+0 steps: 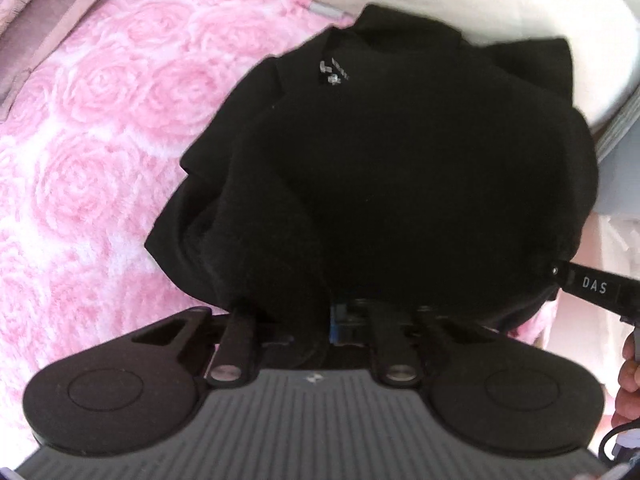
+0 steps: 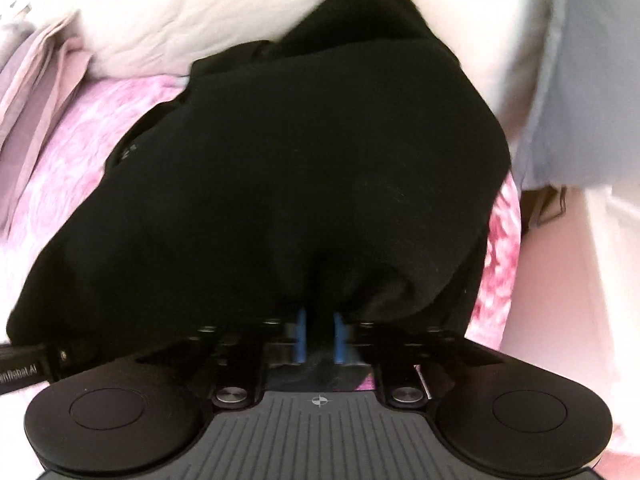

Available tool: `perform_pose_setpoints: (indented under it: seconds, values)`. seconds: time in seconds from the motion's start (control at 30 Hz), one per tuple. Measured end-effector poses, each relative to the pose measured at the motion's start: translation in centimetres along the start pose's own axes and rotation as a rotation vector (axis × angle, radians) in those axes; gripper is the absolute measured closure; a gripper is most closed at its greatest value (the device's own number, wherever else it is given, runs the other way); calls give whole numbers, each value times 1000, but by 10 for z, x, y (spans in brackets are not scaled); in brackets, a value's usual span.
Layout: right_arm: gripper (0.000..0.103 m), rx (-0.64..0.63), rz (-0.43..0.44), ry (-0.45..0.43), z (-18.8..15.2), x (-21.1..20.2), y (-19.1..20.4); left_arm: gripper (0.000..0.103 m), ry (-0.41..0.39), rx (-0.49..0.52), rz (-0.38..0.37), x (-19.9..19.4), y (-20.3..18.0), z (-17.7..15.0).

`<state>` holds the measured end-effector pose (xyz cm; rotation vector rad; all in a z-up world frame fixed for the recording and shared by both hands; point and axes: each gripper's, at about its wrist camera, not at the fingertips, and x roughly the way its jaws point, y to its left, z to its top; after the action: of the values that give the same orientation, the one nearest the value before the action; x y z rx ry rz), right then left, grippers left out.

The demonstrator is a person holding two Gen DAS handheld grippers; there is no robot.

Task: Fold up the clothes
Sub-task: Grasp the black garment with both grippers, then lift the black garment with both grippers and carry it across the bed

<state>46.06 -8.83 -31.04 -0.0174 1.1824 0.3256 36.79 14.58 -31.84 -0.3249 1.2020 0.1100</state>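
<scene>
A black garment with a small white neck label hangs bunched over the pink rose-patterned blanket. My left gripper is shut on the garment's near edge; cloth drapes over its fingers and hides them. In the right wrist view the same black garment fills the middle. My right gripper is shut on its edge, with the blue pads close together and cloth between them. The right gripper's body shows at the garment's right edge in the left wrist view.
A white pillow lies at the back. A mauve folded cover lies at the left. A pale blue sheet hangs at the right. The pink blanket spreads to the left.
</scene>
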Motion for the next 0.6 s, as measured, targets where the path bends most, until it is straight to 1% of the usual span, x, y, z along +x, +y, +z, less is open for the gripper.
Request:
perform_pose_setpoints:
  seconds: [0.1, 0.23, 0.37, 0.43, 0.53, 0.6]
  values:
    - [100, 30, 46, -19, 1, -17, -4, 96, -54, -12, -38, -26, 4, -4]
    - [100, 21, 134, -83, 5, -56, -2, 97, -126, -29, -90, -61, 9, -9]
    - [101, 21, 247, -173, 13, -105, 8, 97, -207, -71, -148, -102, 15, -16]
    - [101, 29, 301, -223, 19, -127, 16, 97, -262, -86, -161, -125, 18, -20]
    - [101, 6, 366, -315, 25, -162, 37, 97, -348, -110, -177, -163, 23, -23]
    - [101, -14, 408, -368, 27, -186, 52, 98, -405, -132, -202, -190, 29, -30]
